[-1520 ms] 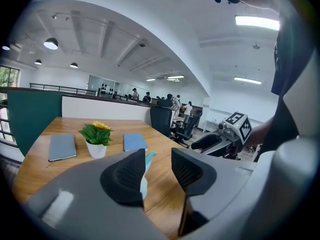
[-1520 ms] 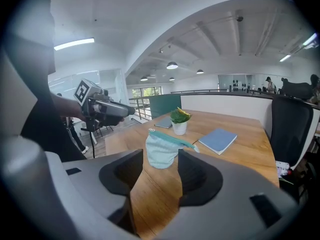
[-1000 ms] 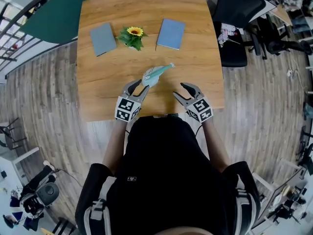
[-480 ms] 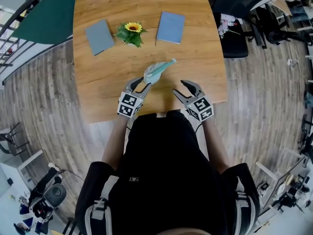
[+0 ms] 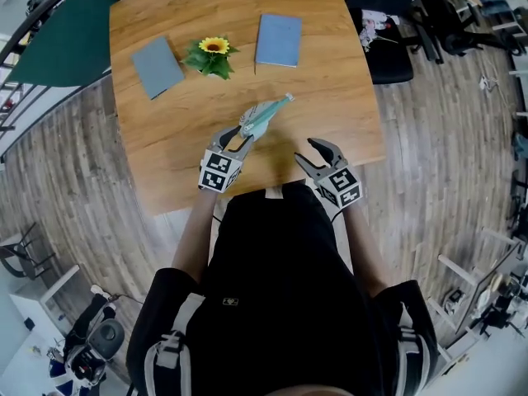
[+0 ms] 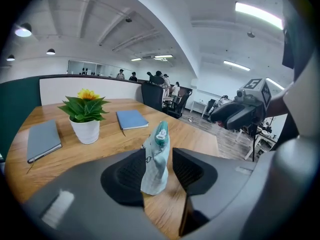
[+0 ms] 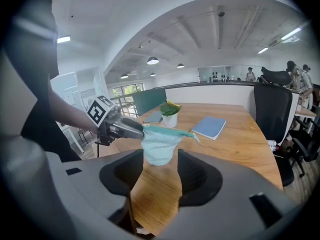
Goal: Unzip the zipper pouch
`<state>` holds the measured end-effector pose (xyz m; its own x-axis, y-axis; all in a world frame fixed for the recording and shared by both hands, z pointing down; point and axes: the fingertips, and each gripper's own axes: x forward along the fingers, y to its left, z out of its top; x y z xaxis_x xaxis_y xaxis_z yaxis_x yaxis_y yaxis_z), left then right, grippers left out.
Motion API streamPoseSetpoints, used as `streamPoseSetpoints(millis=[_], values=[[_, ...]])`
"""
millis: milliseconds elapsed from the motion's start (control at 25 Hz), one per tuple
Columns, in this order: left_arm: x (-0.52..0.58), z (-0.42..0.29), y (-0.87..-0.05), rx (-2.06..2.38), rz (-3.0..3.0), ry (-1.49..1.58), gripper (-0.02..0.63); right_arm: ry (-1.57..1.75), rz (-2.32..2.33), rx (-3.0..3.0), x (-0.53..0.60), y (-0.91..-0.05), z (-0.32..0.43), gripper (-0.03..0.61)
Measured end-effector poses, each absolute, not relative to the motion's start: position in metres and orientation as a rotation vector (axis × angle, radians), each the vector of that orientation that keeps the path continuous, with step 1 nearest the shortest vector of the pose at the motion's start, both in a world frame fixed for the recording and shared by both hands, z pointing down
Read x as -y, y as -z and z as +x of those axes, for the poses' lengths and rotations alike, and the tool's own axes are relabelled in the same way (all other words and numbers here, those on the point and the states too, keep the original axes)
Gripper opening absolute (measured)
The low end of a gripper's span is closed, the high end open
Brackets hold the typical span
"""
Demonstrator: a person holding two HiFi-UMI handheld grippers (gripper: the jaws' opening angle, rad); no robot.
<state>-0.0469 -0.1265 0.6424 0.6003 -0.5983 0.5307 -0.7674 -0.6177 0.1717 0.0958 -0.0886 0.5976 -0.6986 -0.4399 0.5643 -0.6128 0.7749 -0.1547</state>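
A pale teal zipper pouch (image 5: 258,120) with a teal zip edge stands upright over the near middle of the wooden table (image 5: 330,89). My left gripper (image 5: 238,136) is shut on its near end by the zip. In the left gripper view the pouch (image 6: 155,164) sits between the pads, against the left one. My right gripper (image 5: 307,151) hovers open to the right of the pouch, near the table's front edge, and nothing is between its jaws. The right gripper view shows the pouch (image 7: 159,144) beyond its jaws, hanging from the left gripper (image 7: 120,128).
A potted sunflower (image 5: 211,56) stands at the back of the table between a grey notebook (image 5: 157,67) and a blue notebook (image 5: 278,40). A black office chair (image 5: 388,48) stands off the table's right side.
The head view has shifted a little. My left gripper has edged slightly forward with the pouch. The right gripper stays about where it was.
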Motion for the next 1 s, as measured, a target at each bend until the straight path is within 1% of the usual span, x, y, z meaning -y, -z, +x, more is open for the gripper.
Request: streamPoseSetpoints(millis=[120,200,400,520,880,1000], values=[[0.130,-0.044,-0.646,1.081,2.449,-0.599,0.167,-0.459,0.817,2.449,0.087,-0.595,0.099,0.215],[0.132,-0.042,-0.648,1.069,2.456,-0.605,0.124,-0.467,0.837,2.439,0.087,-0.594,0.101,0.213],[0.133,-0.038,-0.651,1.048,2.473,-0.616,0.115,-0.468,0.877,2.424,0.083,-0.596,0.109,0.209],[0.135,-0.038,-0.649,1.059,2.484,-0.608,0.057,-0.471,0.895,2.418,0.082,-0.595,0.111,0.209],[0.135,-0.039,-0.640,1.060,2.526,-0.597,0.012,-0.464,0.904,2.418,0.080,-0.594,0.104,0.207],[0.136,-0.041,-0.634,1.057,2.532,-0.572,0.006,-0.458,0.900,2.422,0.080,-0.592,0.099,0.207]])
